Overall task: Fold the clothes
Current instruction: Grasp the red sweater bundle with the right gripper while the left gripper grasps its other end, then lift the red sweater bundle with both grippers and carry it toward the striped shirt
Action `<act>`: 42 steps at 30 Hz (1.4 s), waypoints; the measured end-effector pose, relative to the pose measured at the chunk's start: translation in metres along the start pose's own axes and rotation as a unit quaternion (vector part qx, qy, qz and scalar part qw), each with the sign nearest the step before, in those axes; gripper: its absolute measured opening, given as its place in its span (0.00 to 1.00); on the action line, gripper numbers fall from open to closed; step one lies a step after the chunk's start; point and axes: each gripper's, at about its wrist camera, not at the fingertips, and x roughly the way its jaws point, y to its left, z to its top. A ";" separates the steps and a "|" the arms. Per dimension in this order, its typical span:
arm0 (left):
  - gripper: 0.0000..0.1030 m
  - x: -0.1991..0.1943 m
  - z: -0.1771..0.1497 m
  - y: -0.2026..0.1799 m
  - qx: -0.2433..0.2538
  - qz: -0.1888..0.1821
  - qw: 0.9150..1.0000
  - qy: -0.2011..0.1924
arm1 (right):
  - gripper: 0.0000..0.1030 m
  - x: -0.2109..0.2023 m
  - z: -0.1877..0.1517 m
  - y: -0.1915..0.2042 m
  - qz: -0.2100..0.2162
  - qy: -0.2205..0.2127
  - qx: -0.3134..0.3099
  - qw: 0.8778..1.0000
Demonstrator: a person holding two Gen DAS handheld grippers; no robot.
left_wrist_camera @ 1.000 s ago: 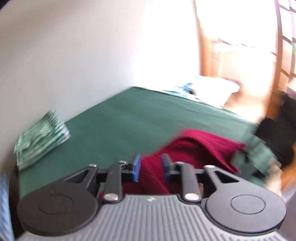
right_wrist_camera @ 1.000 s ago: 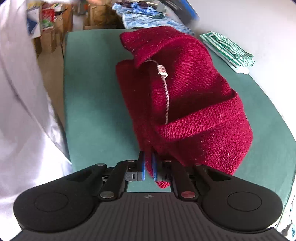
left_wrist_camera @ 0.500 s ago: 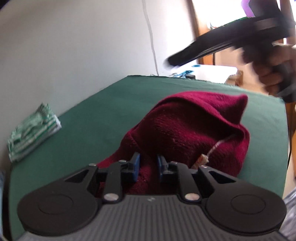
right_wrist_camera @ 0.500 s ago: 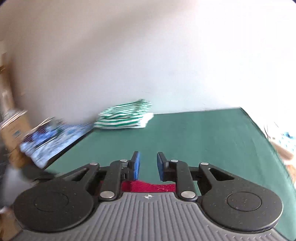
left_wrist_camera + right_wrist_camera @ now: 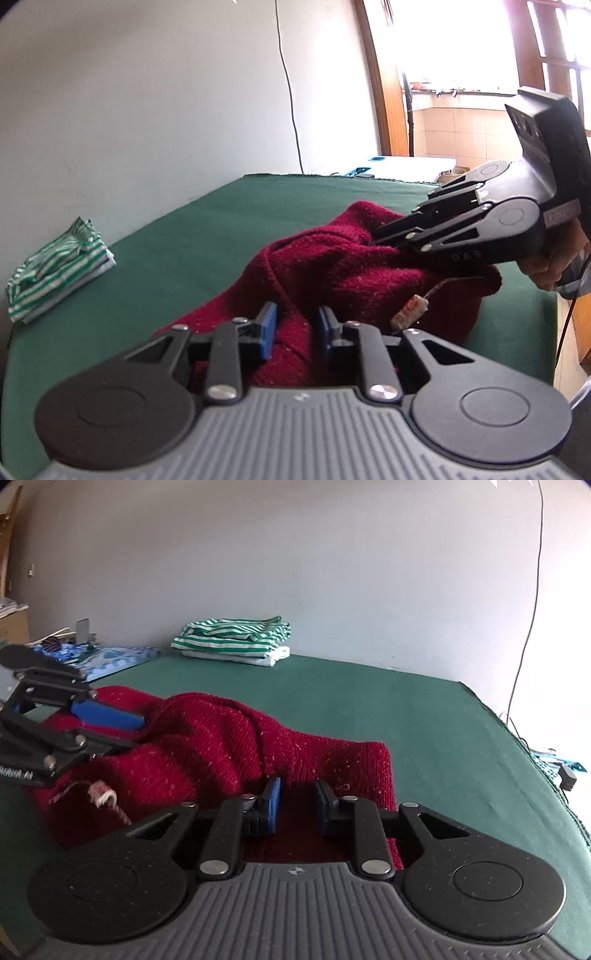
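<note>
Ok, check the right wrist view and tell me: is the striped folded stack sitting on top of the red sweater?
No, the striped stack lies apart by the wall, on the green table.

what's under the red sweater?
Green tabletop shows all around the red sweater; the sweater lies on it. Anything beneath the bunched folds is covered.

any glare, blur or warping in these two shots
Left wrist view: the window is blown out white, the red sweater sharp. Right wrist view: evenly lit, glare only at the right edge; the green table edge bows from fisheye warp. No motion blur in either.
</note>
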 end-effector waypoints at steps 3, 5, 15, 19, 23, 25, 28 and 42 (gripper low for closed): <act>0.30 -0.015 0.006 0.001 -0.011 -0.021 1.000 0.001 | 0.23 -0.010 0.006 -0.012 0.000 0.006 0.020 1.000; 0.35 -0.018 0.006 -0.002 -0.015 -0.020 1.000 0.005 | 0.24 -0.013 0.008 -0.013 0.002 0.006 0.025 1.000; 0.39 -0.025 0.006 -0.020 -0.027 -0.005 0.999 0.028 | 0.26 -0.041 0.010 -0.013 0.076 -0.006 0.039 0.996; 0.44 -0.026 0.012 -0.025 -0.025 0.006 0.999 0.035 | 0.26 -0.035 -0.020 -0.022 0.077 0.011 0.019 0.997; 0.46 -0.027 0.017 -0.030 -0.024 0.016 0.999 0.042 | 0.26 -0.028 -0.015 -0.031 0.094 0.011 0.037 0.995; 0.48 -0.028 0.020 -0.033 -0.023 0.021 0.998 0.046 | 0.27 -0.035 -0.009 -0.030 0.100 0.014 0.017 0.995; 0.50 -0.038 0.025 -0.033 -0.041 0.034 0.997 0.047 | 0.27 -0.052 0.006 -0.037 0.114 0.003 0.016 0.993; 0.78 -0.039 0.013 -0.054 -0.087 0.042 0.994 0.053 | 0.26 -0.050 -0.006 -0.060 0.177 0.071 0.114 0.975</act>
